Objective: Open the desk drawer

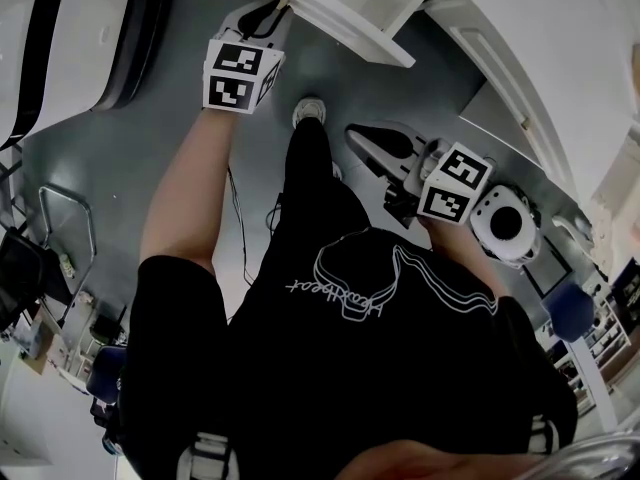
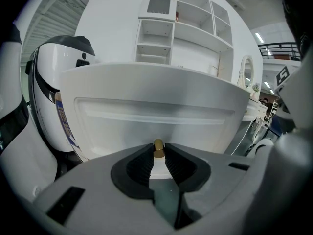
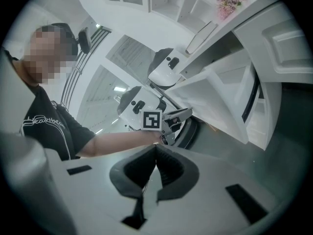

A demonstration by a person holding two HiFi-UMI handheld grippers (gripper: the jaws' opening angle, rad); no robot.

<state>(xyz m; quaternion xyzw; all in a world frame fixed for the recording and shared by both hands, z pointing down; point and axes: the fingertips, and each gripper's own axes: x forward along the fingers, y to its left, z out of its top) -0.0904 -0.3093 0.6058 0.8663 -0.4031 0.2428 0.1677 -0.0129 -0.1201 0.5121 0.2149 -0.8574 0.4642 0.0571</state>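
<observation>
The white desk drawer (image 2: 156,116) stands out from the desk, its panelled front filling the left gripper view. A small brass knob (image 2: 158,148) sits at the middle of that front, and my left gripper (image 2: 158,153) is shut on it, pads pressing both sides. In the head view the left gripper (image 1: 268,16) meets the drawer front (image 1: 320,16) at the top. My right gripper (image 3: 155,149) is shut with nothing in it, hanging off to the side (image 1: 360,134). Its view shows the left gripper (image 3: 177,119) at the pulled-out drawer (image 3: 217,104).
A white shelf unit (image 2: 181,33) rises behind the desk, an oval mirror (image 2: 247,72) to its right. A large white and black rounded machine (image 2: 56,92) stands left of the drawer. A round white device (image 1: 505,223) lies on the grey floor. My shoe (image 1: 309,111) is below the drawer.
</observation>
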